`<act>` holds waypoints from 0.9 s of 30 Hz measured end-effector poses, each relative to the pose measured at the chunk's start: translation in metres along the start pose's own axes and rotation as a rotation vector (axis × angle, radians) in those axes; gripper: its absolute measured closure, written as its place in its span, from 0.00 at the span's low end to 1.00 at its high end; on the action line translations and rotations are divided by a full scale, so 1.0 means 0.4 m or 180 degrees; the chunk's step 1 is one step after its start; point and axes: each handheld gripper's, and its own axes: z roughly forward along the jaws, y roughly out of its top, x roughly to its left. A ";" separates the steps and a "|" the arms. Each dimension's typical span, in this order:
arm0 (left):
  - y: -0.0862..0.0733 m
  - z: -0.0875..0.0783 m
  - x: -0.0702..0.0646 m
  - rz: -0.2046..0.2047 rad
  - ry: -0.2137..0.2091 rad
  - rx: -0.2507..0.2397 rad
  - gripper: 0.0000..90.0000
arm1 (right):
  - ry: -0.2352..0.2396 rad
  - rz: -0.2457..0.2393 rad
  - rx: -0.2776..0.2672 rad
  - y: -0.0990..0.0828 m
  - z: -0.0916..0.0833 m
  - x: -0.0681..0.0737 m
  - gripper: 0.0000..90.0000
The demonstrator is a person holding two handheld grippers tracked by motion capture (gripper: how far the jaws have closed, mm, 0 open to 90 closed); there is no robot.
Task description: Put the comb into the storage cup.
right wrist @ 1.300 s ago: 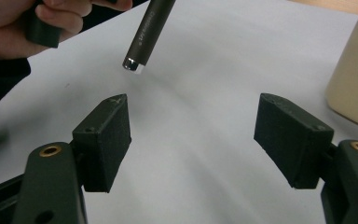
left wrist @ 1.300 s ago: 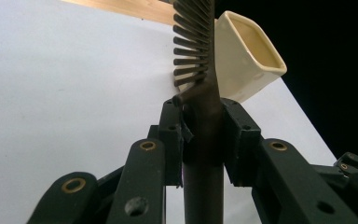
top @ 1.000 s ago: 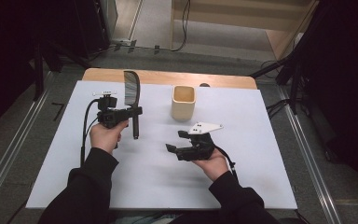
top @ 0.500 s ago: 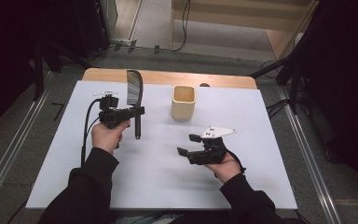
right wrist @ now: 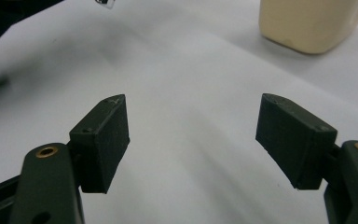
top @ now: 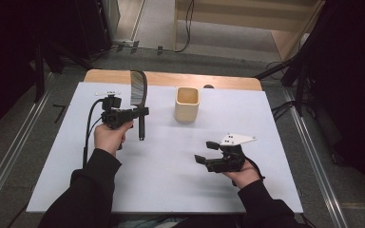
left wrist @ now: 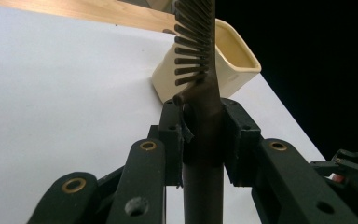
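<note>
Comb (left wrist: pixel 200 56) clamped in my left gripper (top: pixel 140 112)
My right gripper (top: pixel 206 152): jaws wide apart, holding nothing; cream cup (top: pixel 187 104) on white table (top: pixel 171 161).

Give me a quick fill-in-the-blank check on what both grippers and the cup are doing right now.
1. The left gripper is shut on the handle of a dark plastic ____.
2. The right gripper hangs over the white table with its jaws ____.
3. The cream square cup stands ____ on the table, its mouth facing up.
4. In the left gripper view, the teeth point toward the ____ side of the picture.

Missing words: comb; open; upright; left
</note>
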 end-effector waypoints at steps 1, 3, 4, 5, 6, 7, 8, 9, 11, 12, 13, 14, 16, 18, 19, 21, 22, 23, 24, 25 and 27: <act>0.001 0.002 -0.001 0.0006 -0.0003 0.0003 0.81 | 0.0006 -0.0007 0.0011 -0.003 -0.003 -0.002 0.26; 0.002 0.006 -0.003 0.0005 -0.0015 0.0012 0.81 | 0.0008 0.0014 0.0026 -0.011 -0.012 -0.005 0.26; 0.004 0.008 -0.004 0.0030 -0.0012 0.0025 0.81 | 0.0009 0.0021 0.0029 -0.015 -0.017 -0.006 0.26; 0.004 0.010 -0.005 0.0026 -0.0021 0.0025 0.81 | 0.0017 0.0018 0.0040 -0.020 -0.022 -0.008 0.26; 0.005 0.012 -0.006 0.0024 -0.0022 0.0029 0.81 | 0.0005 0.0017 0.0048 -0.022 -0.024 -0.009 0.26; 0.006 0.014 -0.006 0.0027 -0.0026 0.0029 0.81 | 0.0001 0.0031 0.0057 -0.026 -0.028 -0.011 0.26; 0.007 0.015 -0.006 0.0035 -0.0035 0.0032 0.81 | -0.0003 0.0036 0.0056 -0.028 -0.030 -0.012 0.26; 0.008 0.017 -0.007 0.0041 -0.0033 0.0043 0.81 | -0.0014 0.0046 0.0057 -0.030 -0.033 -0.013 0.26; 0.010 0.020 -0.008 0.0047 -0.0039 0.0041 0.81 | -0.0021 0.0052 0.0065 -0.034 -0.041 -0.016 0.26; 0.011 0.022 -0.009 0.0046 -0.0045 0.0040 0.81 | -0.0034 0.0055 0.0057 -0.036 -0.044 -0.017 0.26; 0.012 0.023 -0.010 0.0052 -0.0045 0.0042 0.81 | -0.0045 0.0053 0.0060 -0.039 -0.049 -0.019 0.26; 0.014 0.025 -0.011 0.0050 -0.0052 0.0047 0.81 | -0.0047 0.0060 0.0062 -0.042 -0.052 -0.020 0.26; 0.016 0.030 -0.013 0.0064 -0.0065 0.0051 0.81 | -0.0080 0.0074 0.0068 -0.048 -0.061 -0.024 0.26; 0.017 0.034 -0.014 0.0075 -0.0078 0.0059 0.81 | -0.0091 0.0087 0.0071 -0.054 -0.069 -0.026 0.26; 0.018 0.036 -0.015 0.0083 -0.0086 0.0061 0.81 | -0.0093 0.0092 0.0070 -0.058 -0.073 -0.026 0.26; 0.020 0.041 -0.017 0.0085 -0.0094 0.0072 0.81 | -0.0106 0.0093 0.0076 -0.064 -0.081 -0.029 0.26; 0.021 0.042 -0.018 0.0089 -0.0090 0.0076 0.81 | -0.0112 0.0104 0.0076 -0.066 -0.084 -0.030 0.26; 0.021 0.042 -0.018 0.0089 -0.0090 0.0076 0.81 | -0.0112 0.0104 0.0076 -0.066 -0.084 -0.030 0.26; 0.024 0.046 -0.020 0.0099 -0.0101 0.0076 0.81 | -0.0131 0.0122 0.0060 -0.071 -0.092 -0.035 0.26; 0.025 0.048 -0.021 0.0093 -0.0107 0.0074 0.81 | -0.0139 0.0134 0.0063 -0.073 -0.096 -0.037 0.26; 0.026 0.050 -0.022 0.0103 -0.0116 0.0084 0.81 | -0.0143 0.0147 0.0057 -0.077 -0.105 -0.042 0.26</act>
